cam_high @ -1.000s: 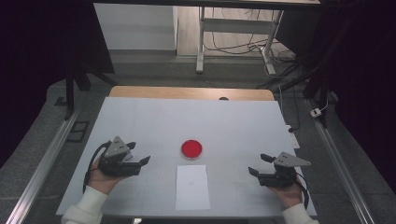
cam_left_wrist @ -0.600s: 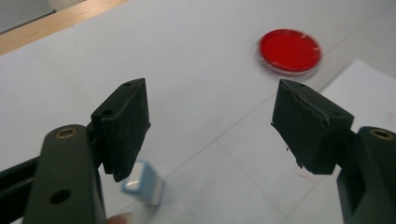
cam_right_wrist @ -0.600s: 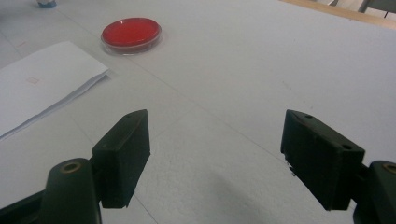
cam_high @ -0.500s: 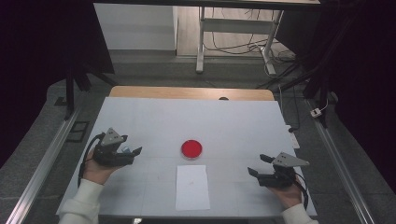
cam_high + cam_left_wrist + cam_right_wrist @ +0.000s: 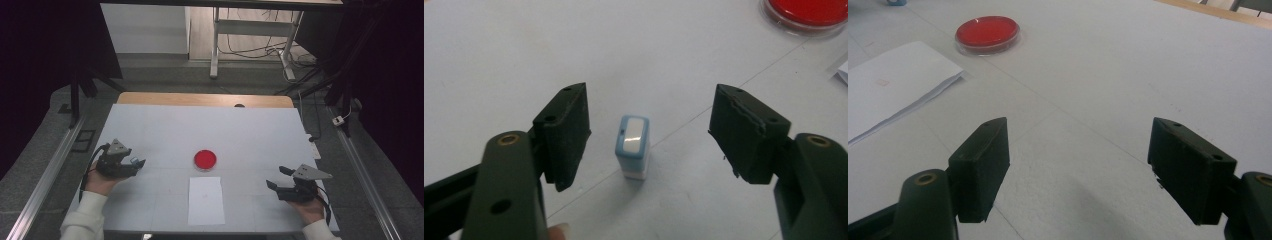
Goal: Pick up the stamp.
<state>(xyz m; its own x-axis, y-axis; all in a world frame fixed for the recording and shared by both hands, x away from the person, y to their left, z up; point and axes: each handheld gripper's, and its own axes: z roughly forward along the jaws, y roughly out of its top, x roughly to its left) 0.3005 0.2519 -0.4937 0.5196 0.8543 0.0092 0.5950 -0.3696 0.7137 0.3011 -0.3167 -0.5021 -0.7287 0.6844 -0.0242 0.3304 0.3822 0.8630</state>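
Left gripper [image 5: 136, 164] sits low over the desk [image 5: 165, 125] near its left edge, held in the person's left hand [image 5: 100, 182], cable looping off its back. Jaws apart, have just been closing in a bit, pads not touching anything. Between them stands a small blue stamp [image 5: 632, 146], upright on the desk, white band at its base, pale glossy panel on top; gap on both sides in the left gripper view, slightly nearer the left pad. No readable label or writing on it. In the high view the stamp [image 5: 134, 161] is a small blue speck right at the jaw tips. Further right, mid-desk, a round red ink pad [image 5: 205, 159] in a clear dish, well apart from the stamp; it also clips the top right corner of the left gripper view [image 5: 809, 12]. Just in front of the pad, toward the person, lies a white paper sheet [image 5: 205, 200], flat, long side running away from the person, near the pad but not touching it. In the right gripper view the sheet [image 5: 893, 85] carries a faint small reddish square mark, too pale to read. Right gripper [image 5: 276, 177] rests by the desk's right front corner in the right hand [image 5: 310, 210], jaws wide apart with bare desk between them, pointing toward the sheet, well apart from it.
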